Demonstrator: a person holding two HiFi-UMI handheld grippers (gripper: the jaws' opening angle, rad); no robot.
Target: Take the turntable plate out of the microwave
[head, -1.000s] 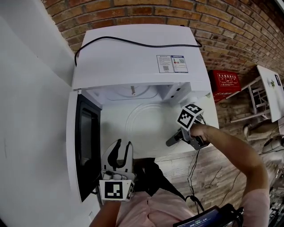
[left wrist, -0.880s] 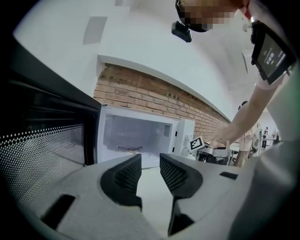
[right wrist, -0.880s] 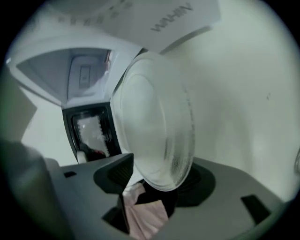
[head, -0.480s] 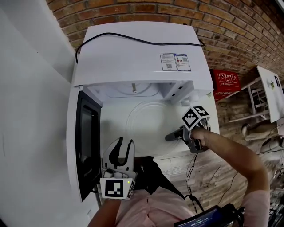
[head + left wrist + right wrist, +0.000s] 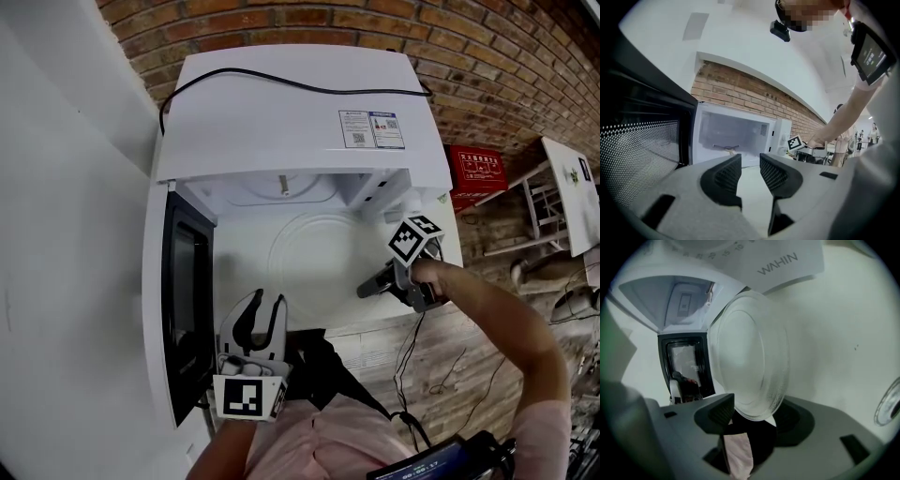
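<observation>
Right gripper (image 5: pixel 362 289) straddles the near rim of the glass turntable plate (image 5: pixel 314 255). Its jaws have just been closing but stand wide and don't look clamped yet. Left gripper (image 5: pixel 264 306) is parted, empty, idle by the open door (image 5: pixel 183 300). Plate lies flat on the white tabletop (image 5: pixel 239 272) in front of the microwave (image 5: pixel 291 103), whose cavity looks empty, so removal looks essentially done.

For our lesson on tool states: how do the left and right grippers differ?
The left gripper has nothing between its jaws; the right gripper has the turntable plate's rim between its jaws, which have just been closing. The left sits beside the microwave door, the right at the plate's right edge. Both are open.
</observation>
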